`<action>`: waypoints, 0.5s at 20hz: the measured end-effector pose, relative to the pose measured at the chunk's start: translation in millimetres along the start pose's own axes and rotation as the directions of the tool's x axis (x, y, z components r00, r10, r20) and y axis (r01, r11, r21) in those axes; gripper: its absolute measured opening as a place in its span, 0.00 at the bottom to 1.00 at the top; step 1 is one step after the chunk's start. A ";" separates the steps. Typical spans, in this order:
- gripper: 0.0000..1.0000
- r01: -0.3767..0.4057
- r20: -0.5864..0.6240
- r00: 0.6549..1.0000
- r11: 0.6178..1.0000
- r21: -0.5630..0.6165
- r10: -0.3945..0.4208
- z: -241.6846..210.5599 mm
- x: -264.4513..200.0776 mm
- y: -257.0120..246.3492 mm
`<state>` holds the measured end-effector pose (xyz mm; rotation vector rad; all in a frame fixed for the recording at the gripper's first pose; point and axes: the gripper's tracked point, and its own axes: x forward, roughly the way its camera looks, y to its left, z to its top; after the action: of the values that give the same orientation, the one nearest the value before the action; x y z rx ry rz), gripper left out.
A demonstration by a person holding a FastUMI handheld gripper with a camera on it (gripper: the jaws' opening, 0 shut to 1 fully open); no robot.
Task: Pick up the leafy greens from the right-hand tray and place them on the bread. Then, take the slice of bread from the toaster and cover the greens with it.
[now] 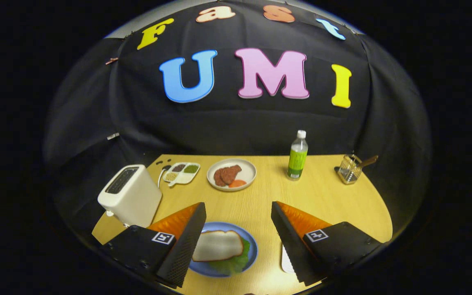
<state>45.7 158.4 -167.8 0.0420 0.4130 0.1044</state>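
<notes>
Tongs [238, 229]: spread wide, holding nothing, touching nothing; hung above the near end of the table [334, 196].

Toaster [131, 194]: stood beyond the left finger, slot up; whether any slice remained inside could not be told.

Blue plate [252, 250]: lay between the fingers, closer to the left one. On it, a slice of bread [217, 246], its long side running across from finger to finger, sat on top of the greens [234, 264], a leaf showing past its near right edge. By my judgement both steps looked done.

White tray [286, 262]: an edge showed beside the right finger.

Farther off: plate of meat [232, 174], divided dish [182, 172], bottle [297, 157], wire basket [348, 169].
</notes>
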 end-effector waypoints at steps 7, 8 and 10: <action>0.99 -0.002 0.179 0.984 0.999 0.033 -0.004 67.8 -60.0 -11.0; 0.99 0.023 0.203 0.979 0.998 0.053 -0.033 73.4 -68.7 -22.5; 0.98 0.051 0.225 0.972 0.996 0.069 -0.066 73.0 -85.2 -41.0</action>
<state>1.4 106.9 -69.6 0.1025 0.1884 0.0277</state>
